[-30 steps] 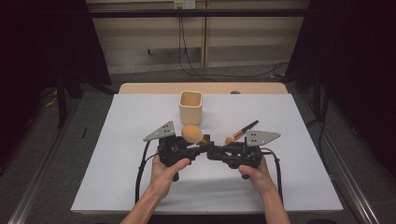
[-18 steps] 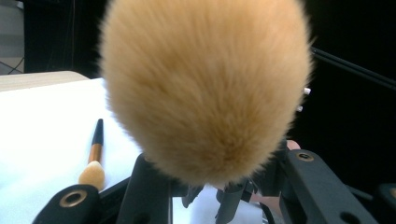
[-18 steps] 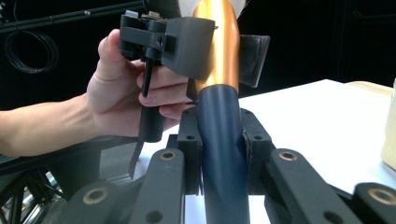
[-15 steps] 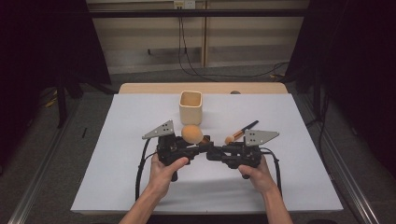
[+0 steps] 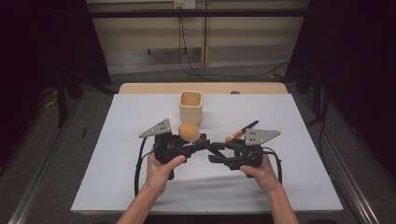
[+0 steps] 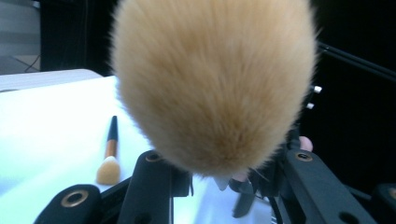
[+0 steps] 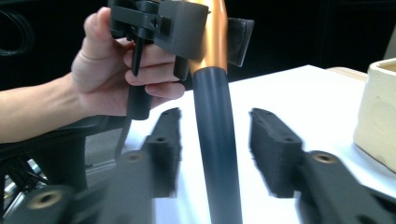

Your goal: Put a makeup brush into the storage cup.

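A big makeup brush with a fluffy tan head [image 5: 189,132] [image 6: 215,84] is held above the white table. My left gripper [image 5: 198,143] [image 7: 205,32] is shut on its orange ferrule [image 7: 215,39]. The dark handle [image 7: 217,140] runs down between the jaws of my right gripper [image 5: 214,152] [image 7: 215,128]. Those jaws have just been opening and now stand apart, clear of the handle on both sides. The fluffy head rises over the jaws of the left gripper [image 6: 229,172] in its own view.
A cream square cup [image 5: 190,107] [image 7: 378,121] stands upright just beyond the grippers. A smaller brush [image 5: 240,132] [image 6: 109,158] lies flat on the white table cover [image 5: 116,158] to the right of the cup. Black curtains flank the table.
My right gripper's jaws have spread apart and let go of the brush handle. Both hands and the brush stay where they were.
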`<state>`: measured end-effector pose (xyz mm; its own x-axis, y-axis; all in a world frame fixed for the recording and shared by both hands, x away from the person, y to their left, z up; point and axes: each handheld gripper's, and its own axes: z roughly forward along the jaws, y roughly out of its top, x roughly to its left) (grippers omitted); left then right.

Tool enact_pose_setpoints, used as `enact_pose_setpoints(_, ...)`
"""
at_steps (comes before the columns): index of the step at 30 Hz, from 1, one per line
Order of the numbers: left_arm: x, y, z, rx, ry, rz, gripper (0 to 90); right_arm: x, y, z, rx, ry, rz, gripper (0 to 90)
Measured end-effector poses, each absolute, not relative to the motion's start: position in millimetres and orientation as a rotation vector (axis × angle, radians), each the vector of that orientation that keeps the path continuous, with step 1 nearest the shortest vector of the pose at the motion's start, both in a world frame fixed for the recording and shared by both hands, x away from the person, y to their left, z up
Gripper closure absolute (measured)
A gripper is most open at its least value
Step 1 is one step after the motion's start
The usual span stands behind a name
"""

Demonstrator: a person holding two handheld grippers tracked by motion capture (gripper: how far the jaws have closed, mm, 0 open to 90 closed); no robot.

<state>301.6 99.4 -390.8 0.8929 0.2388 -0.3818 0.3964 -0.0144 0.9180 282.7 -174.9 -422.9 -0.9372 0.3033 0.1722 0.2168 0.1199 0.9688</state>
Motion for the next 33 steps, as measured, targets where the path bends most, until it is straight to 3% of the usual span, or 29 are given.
enact_pose_setpoints(5, 303.2, 102.6, -390.7, 1.614, 0.521, -0.119, 65.9, 282.2, -175.1, -421.7, 0.571, 2.295, 1.928, 30.3)
enact_pose_setpoints(7, 303.3, 104.0, -389.9, 1.619, 0.522, -0.113, 66.0, 282.6, -175.9, -421.6, 0.599, 2.289, 1.913, 18.0)
enact_pose_setpoints(9, 303.2, 105.4, -388.8, 1.629, 0.522, -0.099, 66.0, 283.1, -176.8, -421.5, 0.625, 2.286, 1.892, 16.2)
enact_pose_setpoints(12, 303.3, 107.2, -387.7, 1.638, 0.523, -0.091, 66.0, 283.8, -176.5, -420.4, 0.657, 2.270, 1.877, 4.5)
enact_pose_setpoints(14, 303.2, 108.7, -386.6, 1.647, 0.526, -0.080, 66.0, 284.0, -176.5, -420.0, 0.657, 2.266, 1.880, 5.6)
enact_pose_setpoints(17, 303.1, 110.4, -385.1, 1.665, 0.528, -0.060, 66.0, 284.2, -175.3, -419.2, 0.653, 2.260, 1.869, 0.0)
enact_pose_setpoints(33, 307.4, 124.4, -376.1, 1.729, 0.562, -0.011, 66.1, 291.2, -162.6, -407.0, 0.709, 2.186, 1.626, 1.3)
